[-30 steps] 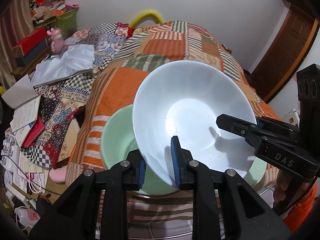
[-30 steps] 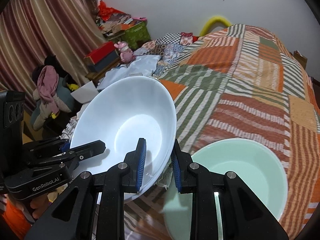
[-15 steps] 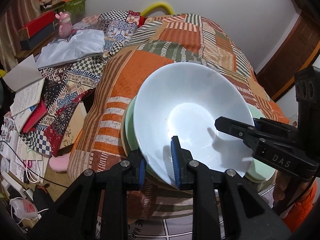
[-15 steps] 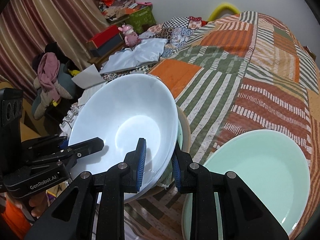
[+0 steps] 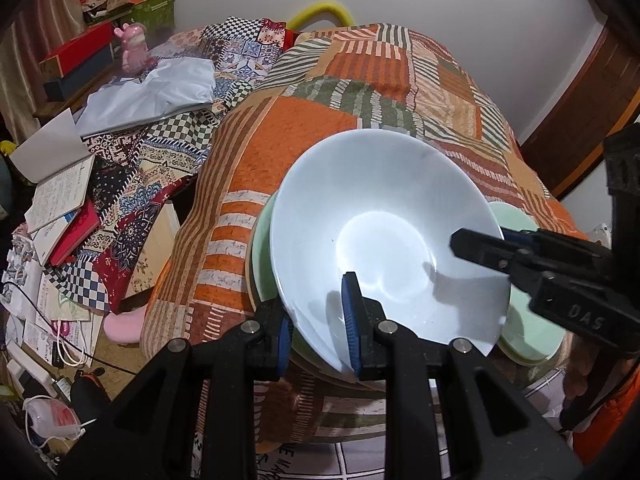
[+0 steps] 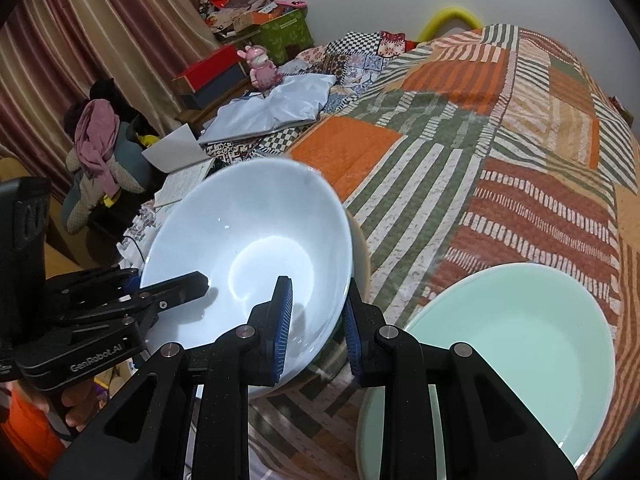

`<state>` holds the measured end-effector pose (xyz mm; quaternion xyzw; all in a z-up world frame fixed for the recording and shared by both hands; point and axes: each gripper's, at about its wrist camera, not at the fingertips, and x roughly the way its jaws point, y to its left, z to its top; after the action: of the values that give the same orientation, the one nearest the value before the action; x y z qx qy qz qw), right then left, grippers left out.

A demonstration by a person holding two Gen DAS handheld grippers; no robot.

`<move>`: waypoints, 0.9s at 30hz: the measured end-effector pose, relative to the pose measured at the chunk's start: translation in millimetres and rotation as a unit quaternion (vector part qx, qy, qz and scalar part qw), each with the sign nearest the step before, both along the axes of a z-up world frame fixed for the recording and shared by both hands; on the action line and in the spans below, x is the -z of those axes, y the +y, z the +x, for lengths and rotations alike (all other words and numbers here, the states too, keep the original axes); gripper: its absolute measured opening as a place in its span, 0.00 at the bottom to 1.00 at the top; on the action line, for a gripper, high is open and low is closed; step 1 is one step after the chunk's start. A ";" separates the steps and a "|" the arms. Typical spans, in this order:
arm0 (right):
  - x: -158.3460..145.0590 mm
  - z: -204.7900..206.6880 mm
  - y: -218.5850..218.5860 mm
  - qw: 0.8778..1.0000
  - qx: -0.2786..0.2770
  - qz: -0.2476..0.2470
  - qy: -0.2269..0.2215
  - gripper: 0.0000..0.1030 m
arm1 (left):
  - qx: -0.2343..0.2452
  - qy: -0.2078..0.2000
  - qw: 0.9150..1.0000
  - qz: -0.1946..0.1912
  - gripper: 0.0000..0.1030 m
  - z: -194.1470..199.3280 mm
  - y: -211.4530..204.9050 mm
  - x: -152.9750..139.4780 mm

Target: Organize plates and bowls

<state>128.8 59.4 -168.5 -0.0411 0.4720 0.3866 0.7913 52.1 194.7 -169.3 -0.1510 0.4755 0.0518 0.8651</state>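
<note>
A large white bowl [image 5: 384, 236] is held by both grippers over the near edge of the patchwork bed. My left gripper [image 5: 318, 326] is shut on its near rim; the right gripper [image 5: 532, 268] clamps the rim at the right. In the right wrist view my right gripper [image 6: 316, 324] is shut on the white bowl [image 6: 248, 248], and the left gripper [image 6: 132, 300] grips its left side. The bowl sits over a stack with a pale green dish [image 5: 262, 256] under it. A second pale green plate [image 6: 508, 356] lies to the right on the quilt; it also shows in the left wrist view [image 5: 528, 332].
The patchwork quilt [image 5: 360, 92] covers the bed. Books, papers and cables [image 5: 60, 208] litter the floor at left. A grey bag [image 6: 276, 108], a pink toy [image 6: 260, 64] and boxes [image 6: 212, 76] sit along the curtain side. A wooden door [image 5: 592, 92] is at right.
The white bowl has come down and to the left, from beside the green plate to over the stack by the bed's edge. Both grippers stayed shut on it.
</note>
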 end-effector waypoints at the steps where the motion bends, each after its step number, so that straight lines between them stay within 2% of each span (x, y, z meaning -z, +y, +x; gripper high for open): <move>1: 0.3 0.1 -0.7 1.000 0.000 -0.001 -0.001 0.22 | 0.000 0.001 1.000 0.002 0.22 0.5 -0.7 0.3; 15: 2.0 0.5 -12.2 1.000 0.000 0.010 -0.006 0.22 | -0.007 0.016 0.999 0.027 0.22 11.8 -2.7 -4.3; 27: -1.2 0.3 -20.1 1.000 0.003 0.018 -0.007 0.22 | -0.013 0.025 1.000 0.011 0.26 11.2 0.7 -14.3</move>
<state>129.1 39.4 -167.3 -0.0279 0.4599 0.3919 0.7963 63.3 195.4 -155.1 -0.1461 0.4948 0.0717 0.8536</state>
